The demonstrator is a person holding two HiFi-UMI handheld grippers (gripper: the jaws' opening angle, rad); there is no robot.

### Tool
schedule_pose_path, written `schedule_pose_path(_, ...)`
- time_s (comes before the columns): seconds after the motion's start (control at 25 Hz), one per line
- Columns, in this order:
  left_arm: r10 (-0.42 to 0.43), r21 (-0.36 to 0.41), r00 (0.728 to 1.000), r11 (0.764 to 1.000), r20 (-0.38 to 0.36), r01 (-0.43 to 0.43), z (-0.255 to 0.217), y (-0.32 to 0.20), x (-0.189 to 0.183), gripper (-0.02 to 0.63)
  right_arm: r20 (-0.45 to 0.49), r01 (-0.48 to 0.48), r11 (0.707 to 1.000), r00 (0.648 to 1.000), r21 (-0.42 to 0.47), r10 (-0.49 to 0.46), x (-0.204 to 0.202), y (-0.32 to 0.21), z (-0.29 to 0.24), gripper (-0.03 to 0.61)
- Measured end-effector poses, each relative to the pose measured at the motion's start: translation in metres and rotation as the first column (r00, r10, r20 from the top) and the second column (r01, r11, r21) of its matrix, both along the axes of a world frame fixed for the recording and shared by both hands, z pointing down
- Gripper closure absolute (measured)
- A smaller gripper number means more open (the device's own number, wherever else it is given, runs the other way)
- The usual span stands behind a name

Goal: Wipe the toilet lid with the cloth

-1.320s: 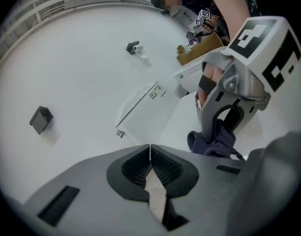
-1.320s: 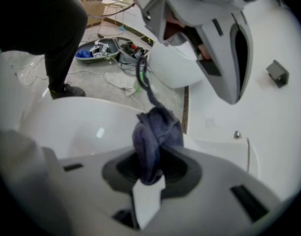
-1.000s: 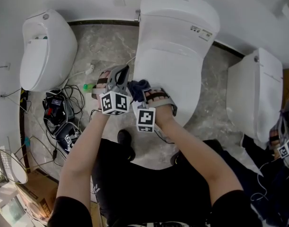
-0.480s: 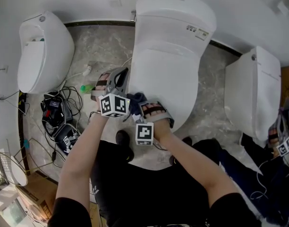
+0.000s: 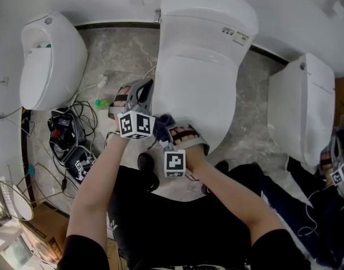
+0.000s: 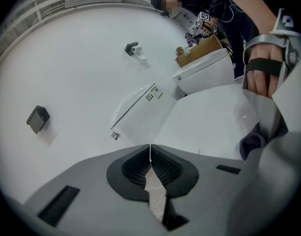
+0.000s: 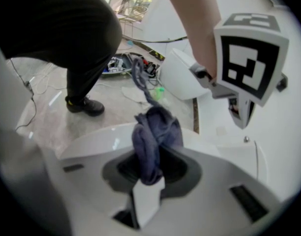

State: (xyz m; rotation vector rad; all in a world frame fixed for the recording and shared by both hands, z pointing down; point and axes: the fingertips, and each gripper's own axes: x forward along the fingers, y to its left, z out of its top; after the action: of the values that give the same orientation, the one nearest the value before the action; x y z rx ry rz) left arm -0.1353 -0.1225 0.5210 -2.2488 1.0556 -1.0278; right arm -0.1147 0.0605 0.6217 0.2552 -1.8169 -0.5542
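Well, the toilet's small label [image 5: 239,36] is too tiny to read. The right gripper [image 7: 149,167] is clenched on the dark cloth [image 7: 155,132] by the lid's [image 5: 200,89] front edge. The left gripper [image 6: 150,154] is alongside, jaws pressed together on nothing. From above, both grippers mostly hide the cloth.

Pretty much all the porcelain here is plain white: the toilet lid [image 5: 200,89], the toilet on the left [image 5: 48,61] and the toilet on the right [image 5: 307,111]. The far wall [image 5: 104,1] is white too. The cloth [image 7: 155,134] is a dark navy blue, no print on it. The left gripper [image 6: 150,154] and right gripper [image 7: 149,171] are both light grey with black ribbed pads [image 6: 165,168], and each has a white cube [image 5: 136,125] with black square markers. The floor [image 5: 127,55] is grey marble with pale veining. There are black cables [image 5: 76,128] on the left, plus a small bright green thing [image 5: 106,102]. The person's clothes [image 5: 161,218] and shoe [image 5: 145,163] are black.
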Motion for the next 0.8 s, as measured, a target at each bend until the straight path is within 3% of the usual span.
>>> schedule_pose_path(0.24, 0.008, -0.007, 1.0, 1.0, 0.003, -0.008, 0.002, 0.0, 0.003, 0.594, 0.0, 0.071, 0.997, 0.997, -0.036, -0.071, 0.008, 0.037, 0.003, 0.488)
schedule_pose_path(0.32, 0.008, -0.011, 1.0, 1.0, 0.004, -0.008, 0.001, 0.001, 0.004, 0.595, 0.062, 0.025, 0.996, 0.998, -0.084, -0.02, 0.012, 0.038, -0.003, 0.489)
schedule_pose_path(0.4, 0.008, -0.014, 1.0, 1.0, -0.002, -0.008, -0.001, 0.002, 0.005, 0.594, 0.163, -0.092, 0.986, 0.98, -0.136, 0.114, 0.023, 0.02, -0.02, 0.489)
schedule_pose_path(0.48, 0.008, -0.016, 1.0, 1.0, -0.014, -0.008, -0.007, 0.005, 0.006, 0.594, 0.272, -0.232, 0.957, 0.923, -0.174, 0.273, 0.044, -0.013, -0.043, 0.489)
schedule_pose_path(0.6, 0.004, -0.015, 0.999, 1.0, -0.048, -0.005, -0.018, 0.005, 0.012, 0.594, 0.413, -0.411, 0.885, 0.783, -0.218, 0.465, 0.086, -0.073, -0.082, 0.489)
schedule_pose_path(0.8, -0.028, -0.011, 0.982, 1.0, -0.185, 0.026, -0.048, -0.002, 0.037, 0.595, 0.588, -0.569, 0.772, 0.534, -0.281, 0.608, 0.141, -0.154, -0.133, 0.489)
